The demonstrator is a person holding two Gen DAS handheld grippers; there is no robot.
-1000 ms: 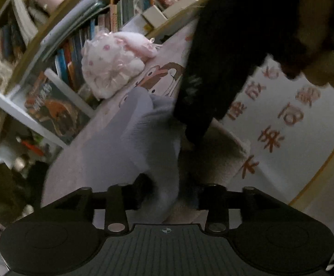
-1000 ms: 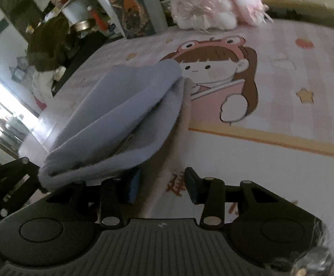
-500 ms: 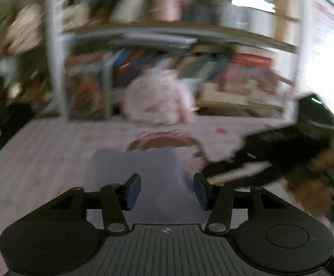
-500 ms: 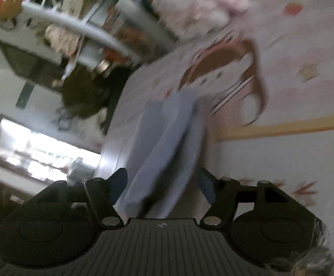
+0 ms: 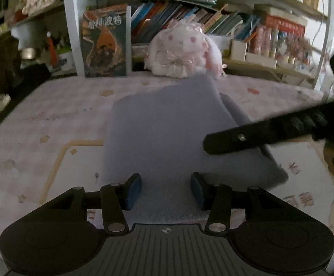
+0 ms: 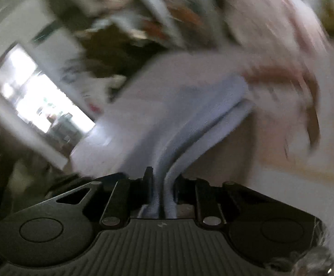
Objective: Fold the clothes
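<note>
Dim indoor light, bright window point(image 6: 38, 96) glare at left, right view heavily motion-blurred, fisheye-bent edges, left view sharper

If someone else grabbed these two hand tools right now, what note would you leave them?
Right gripper: its fingers are closing, with the edge of the folded grey-blue cloth pinched between them.
Left gripper: open, fingers either side of the cloth's near edge, not pressing it.
The cloth lies folded over on the pink printed mat, in front of the plush bunny.
Done: at least one fold.
Left: finish folding, flatten it.
</note>
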